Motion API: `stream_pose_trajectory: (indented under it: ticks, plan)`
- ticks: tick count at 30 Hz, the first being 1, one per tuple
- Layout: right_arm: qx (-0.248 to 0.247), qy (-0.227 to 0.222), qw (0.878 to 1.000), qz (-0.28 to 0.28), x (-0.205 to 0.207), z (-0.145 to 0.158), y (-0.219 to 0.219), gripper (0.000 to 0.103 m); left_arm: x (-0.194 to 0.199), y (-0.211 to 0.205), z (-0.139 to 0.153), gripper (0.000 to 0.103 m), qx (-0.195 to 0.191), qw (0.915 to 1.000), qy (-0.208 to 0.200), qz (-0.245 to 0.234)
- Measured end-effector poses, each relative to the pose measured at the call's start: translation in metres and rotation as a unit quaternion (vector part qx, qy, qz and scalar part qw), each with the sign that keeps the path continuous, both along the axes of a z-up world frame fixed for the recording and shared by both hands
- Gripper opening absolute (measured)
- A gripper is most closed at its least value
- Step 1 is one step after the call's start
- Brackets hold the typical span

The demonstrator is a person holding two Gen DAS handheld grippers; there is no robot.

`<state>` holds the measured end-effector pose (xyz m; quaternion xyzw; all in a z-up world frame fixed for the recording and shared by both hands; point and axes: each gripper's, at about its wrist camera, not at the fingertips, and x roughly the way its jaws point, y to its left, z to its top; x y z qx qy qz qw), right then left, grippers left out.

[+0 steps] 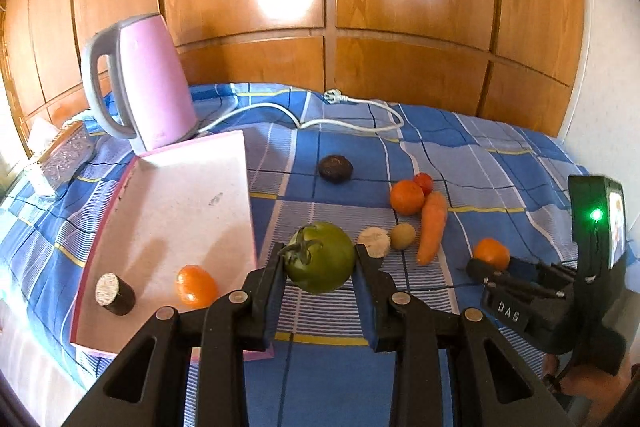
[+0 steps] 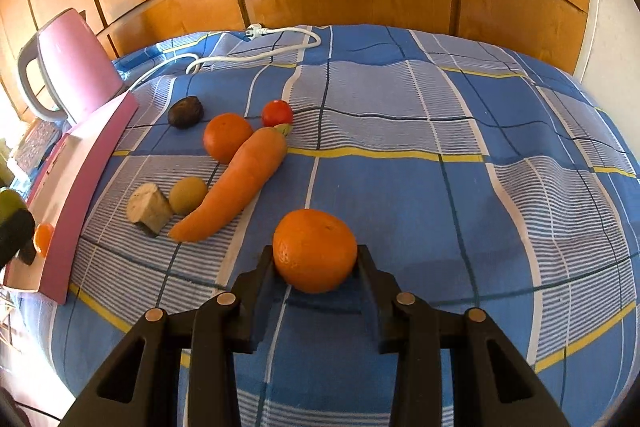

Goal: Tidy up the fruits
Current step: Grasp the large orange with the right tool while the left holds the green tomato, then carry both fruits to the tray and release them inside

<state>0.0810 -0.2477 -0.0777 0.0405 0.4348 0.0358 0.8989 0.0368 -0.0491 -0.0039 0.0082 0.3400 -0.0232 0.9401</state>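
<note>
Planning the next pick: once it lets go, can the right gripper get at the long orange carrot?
Probably yes, but not yet. The right gripper is shut on a round orange mandarin. The long orange carrot lies ahead and to its left on the blue checked cloth, its near side unobstructed.

A bed in blue plaid carries a pink tray, kettle, cord, carrot, oranges and tomato.
</note>
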Motion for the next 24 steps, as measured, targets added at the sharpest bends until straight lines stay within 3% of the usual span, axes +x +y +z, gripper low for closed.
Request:
stream_pose_trajectory:
  ticks: [12,24]
  plan:
    - [0.0,0.005,1.0,0.023,-0.011,0.001,0.019,0.038,-0.013,0.027,0.016,0.032,-0.003,0.9986,-0.026,0.046]
    - [0.007,-0.003,0.998,0.055,-0.017,0.013,0.045,0.038,-0.021,0.065,0.017,0.032,-0.013,0.9949,-0.026,0.097]
